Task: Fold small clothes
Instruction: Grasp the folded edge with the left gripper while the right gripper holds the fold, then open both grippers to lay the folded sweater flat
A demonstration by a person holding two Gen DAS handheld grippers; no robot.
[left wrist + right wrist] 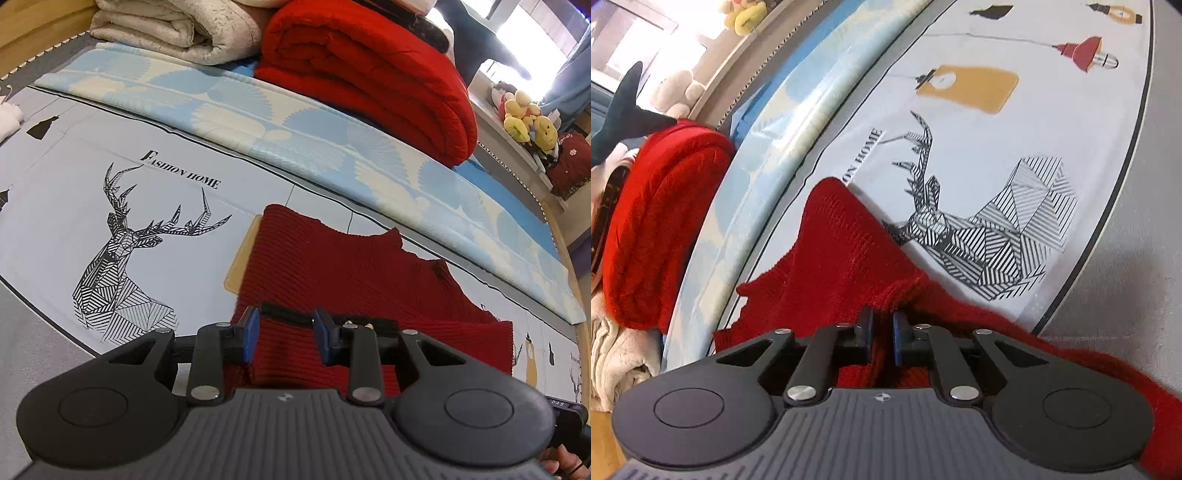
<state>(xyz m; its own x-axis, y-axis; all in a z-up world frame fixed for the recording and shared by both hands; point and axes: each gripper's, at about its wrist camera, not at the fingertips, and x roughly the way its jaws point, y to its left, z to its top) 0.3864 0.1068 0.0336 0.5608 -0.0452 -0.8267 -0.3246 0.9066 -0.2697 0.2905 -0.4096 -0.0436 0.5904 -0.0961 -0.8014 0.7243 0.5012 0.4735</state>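
The right claw [882, 332] is clenched on a bunched edge of the red knitted garment [831, 251], which lies ahead on the bed sheet [979, 140]. The left claw [286, 338] is released above it. This small pinch could slip, so the fold may fall crooked.

Daylight floods both views from a window [532, 26] that is blown out to white at the top right of the left wrist view and top left [639, 40] of the right wrist view, washing out detail around it. The printed sheet [74, 155] is evenly and brightly lit, with a soft shadow on its grey border [1145, 266] at the right. Fisheye distortion bows straight edges into curves near the frame borders, and the red knit [1108, 369] at the lower right looks smeared with blur.
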